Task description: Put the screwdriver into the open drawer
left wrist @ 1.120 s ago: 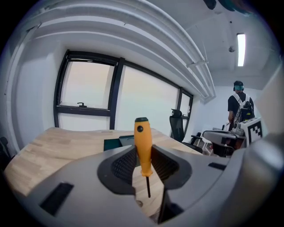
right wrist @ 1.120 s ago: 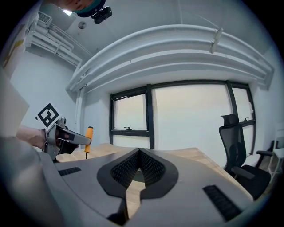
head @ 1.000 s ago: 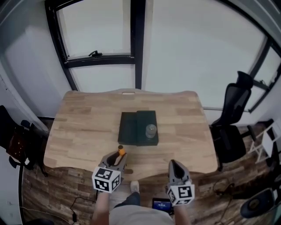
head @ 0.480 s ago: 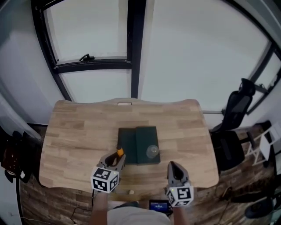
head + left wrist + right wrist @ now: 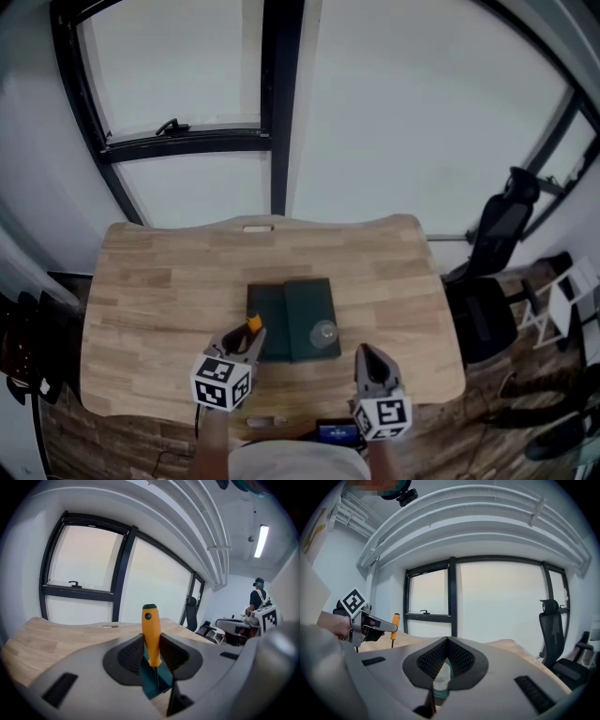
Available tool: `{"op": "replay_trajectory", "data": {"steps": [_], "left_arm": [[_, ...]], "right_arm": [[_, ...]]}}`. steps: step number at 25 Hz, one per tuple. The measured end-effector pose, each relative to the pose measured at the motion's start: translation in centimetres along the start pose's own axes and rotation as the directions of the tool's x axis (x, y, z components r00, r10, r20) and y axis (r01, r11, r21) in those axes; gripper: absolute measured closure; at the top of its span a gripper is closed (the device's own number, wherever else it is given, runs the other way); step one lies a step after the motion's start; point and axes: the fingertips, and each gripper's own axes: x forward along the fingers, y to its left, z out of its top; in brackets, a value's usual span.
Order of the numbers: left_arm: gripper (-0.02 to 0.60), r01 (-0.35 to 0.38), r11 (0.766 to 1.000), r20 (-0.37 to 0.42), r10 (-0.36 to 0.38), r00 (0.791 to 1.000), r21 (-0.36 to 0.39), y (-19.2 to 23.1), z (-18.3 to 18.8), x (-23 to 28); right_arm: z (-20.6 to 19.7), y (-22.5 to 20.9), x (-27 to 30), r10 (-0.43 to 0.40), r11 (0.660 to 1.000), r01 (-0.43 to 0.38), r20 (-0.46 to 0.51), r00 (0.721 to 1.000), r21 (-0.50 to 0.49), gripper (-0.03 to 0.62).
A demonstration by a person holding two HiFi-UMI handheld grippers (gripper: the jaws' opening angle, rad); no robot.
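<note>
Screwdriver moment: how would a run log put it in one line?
left gripper: shut on screwdriver, handle up | right gripper: shut, empty | dark box: on table

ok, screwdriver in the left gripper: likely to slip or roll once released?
Probably stiff: the screwdriver stands upright in the left gripper. Its handle looks smooth and round, so it may pivot in the grip and likely rolls once laid flat. The thin shaft suggests most weight sits in the handle.

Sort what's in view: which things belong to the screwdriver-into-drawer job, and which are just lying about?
Job: orange-handled screwdriver, gripped in the left gripper; dark green drawer box on the wooden table.
Lying about: small clear round container atop the box; black office chair; idle right gripper, shut.
</note>
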Motion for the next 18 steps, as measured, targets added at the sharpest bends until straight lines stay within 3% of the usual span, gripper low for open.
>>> {"op": "replay_trajectory", "data": {"steps": [18], "left_arm": [[0.477,-0.047,0.999,-0.020,0.046,0.999,-0.008,3.1,0.3,0.3]], "right_arm": [[1.3,0.9,3.0,0.052,0.999,-0.052,0.014,0.999,-0.009,0.597]]}}
